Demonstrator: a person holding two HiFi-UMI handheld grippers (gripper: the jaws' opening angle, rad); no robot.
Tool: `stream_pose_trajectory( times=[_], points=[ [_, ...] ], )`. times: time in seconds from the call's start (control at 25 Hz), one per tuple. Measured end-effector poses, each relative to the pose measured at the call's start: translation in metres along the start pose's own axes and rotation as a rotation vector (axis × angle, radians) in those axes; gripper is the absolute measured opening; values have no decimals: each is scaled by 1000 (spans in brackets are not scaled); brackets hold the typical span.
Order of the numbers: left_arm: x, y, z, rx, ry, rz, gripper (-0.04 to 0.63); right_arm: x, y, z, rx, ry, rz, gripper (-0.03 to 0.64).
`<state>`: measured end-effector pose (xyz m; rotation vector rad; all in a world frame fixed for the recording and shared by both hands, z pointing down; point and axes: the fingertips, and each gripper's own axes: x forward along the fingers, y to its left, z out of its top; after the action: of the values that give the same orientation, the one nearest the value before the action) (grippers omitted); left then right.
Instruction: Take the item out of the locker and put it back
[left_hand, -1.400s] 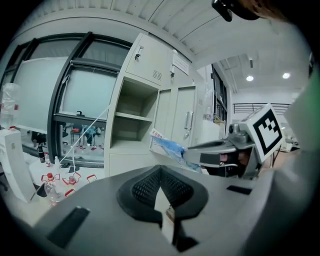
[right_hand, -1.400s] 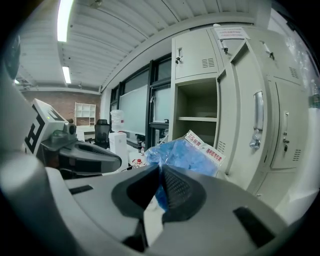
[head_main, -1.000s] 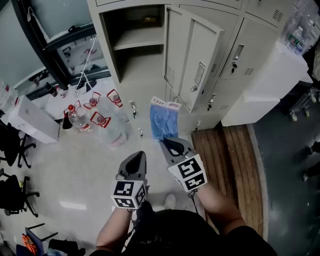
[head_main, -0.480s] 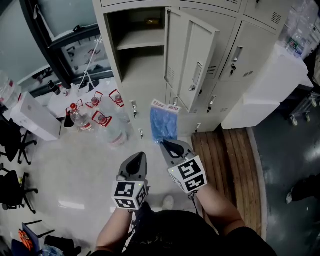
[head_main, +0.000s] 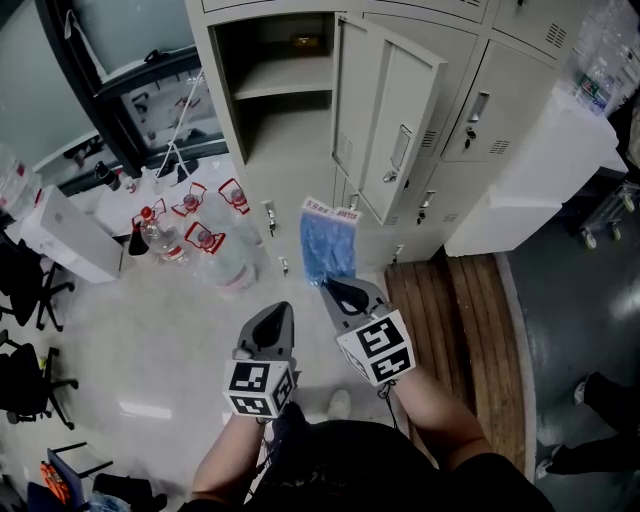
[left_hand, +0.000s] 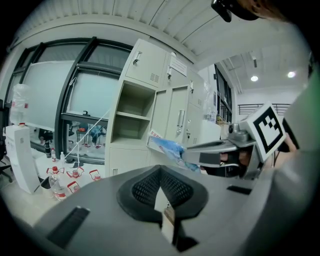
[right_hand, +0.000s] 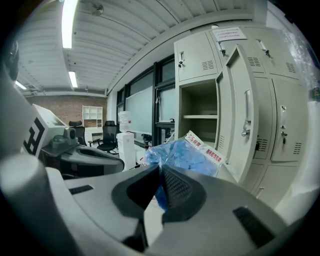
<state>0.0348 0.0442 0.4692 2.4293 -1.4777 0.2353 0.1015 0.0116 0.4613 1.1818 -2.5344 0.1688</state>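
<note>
Pinched tight on the lower edge of the blue packet (right_hand: 192, 155) in the right gripper (right_hand: 160, 172), pads almost meeting through the thin film. Closed on nothing in the left gripper (left_hand: 159, 172), pads together, parked just beside its mate at 9 o'clock.

Stands up and away from the right jaws toward 12 o'clock, white-and-red label strip uppermost, in open air short of the locker (head_main: 283, 150).

Next to nothing altered over the past second: same grip, same spot for the packet against the lower locker front, both hands at rest. Only a slight shift of the head view, plus another person's shoes (head_main: 605, 395) now at the 4 o'clock edge.

Reads as a pause at the turning point: already taken out, not yet put back.

Open compartment with its shelf (head_main: 280, 88) at 11 o'clock, door (head_main: 388, 125) swung wide at 1 o'clock, so probably an unobstructed way back in. Water bottles (head_main: 190, 235) on the floor at 10 o'clock, well apart, no concern.
</note>
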Motion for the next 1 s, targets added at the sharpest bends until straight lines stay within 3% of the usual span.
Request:
stream_pose_trajectory(
  times=[1.0],
  points=[
    [10, 72, 28, -3, -6, -23, 5, 65, 20, 40, 9, 7, -1, 21]
  ],
)
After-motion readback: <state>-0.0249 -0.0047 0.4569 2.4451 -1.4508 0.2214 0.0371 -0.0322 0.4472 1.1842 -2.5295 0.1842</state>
